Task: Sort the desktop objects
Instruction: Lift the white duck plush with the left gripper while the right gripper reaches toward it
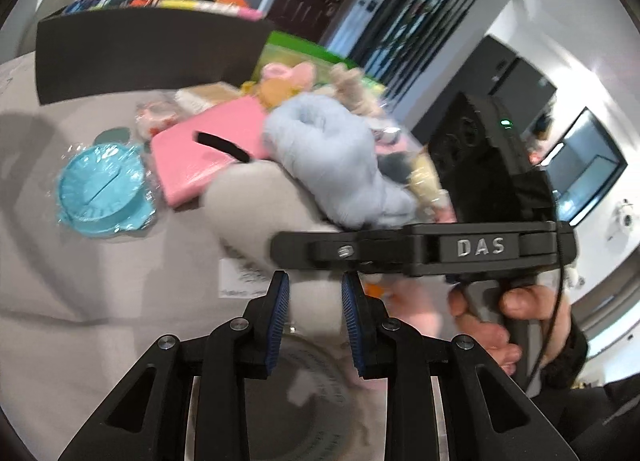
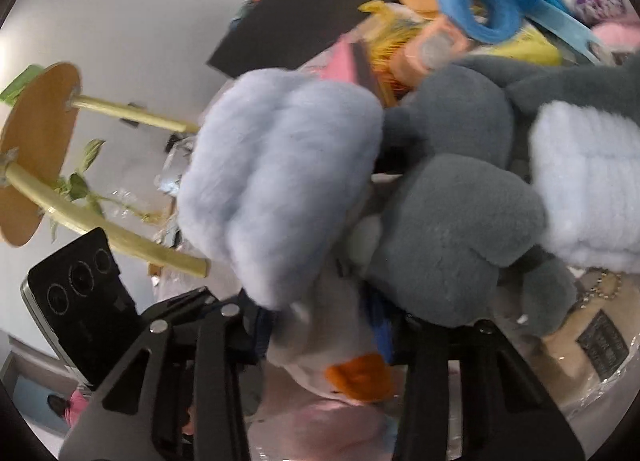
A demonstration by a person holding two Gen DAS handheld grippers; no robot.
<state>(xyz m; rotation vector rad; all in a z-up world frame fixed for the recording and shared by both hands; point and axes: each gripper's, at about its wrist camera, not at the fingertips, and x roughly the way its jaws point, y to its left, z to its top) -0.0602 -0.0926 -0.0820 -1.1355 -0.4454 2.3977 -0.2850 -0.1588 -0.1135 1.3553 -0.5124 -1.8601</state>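
Note:
My left gripper (image 1: 314,311) is open and empty above the grey table (image 1: 100,281). In front of it the right gripper's black body (image 1: 424,251) crosses the left wrist view, held by a hand (image 1: 516,309). My right gripper (image 2: 324,335) is shut on a white plush duck (image 2: 320,353) with an orange beak (image 2: 360,377); a pale blue fluffy part (image 2: 276,181) hangs over it, also showing in the left wrist view (image 1: 336,157). A grey plush toy (image 2: 452,213) presses against the right finger.
A pink pad (image 1: 200,149) and a wrapped turquoise plastic dish (image 1: 102,191) lie on the table. A dark box (image 1: 140,49) stands behind. A heap of plush toys and packets (image 2: 480,13) lies right of the pad. A phone (image 2: 80,305) is mounted on the right gripper.

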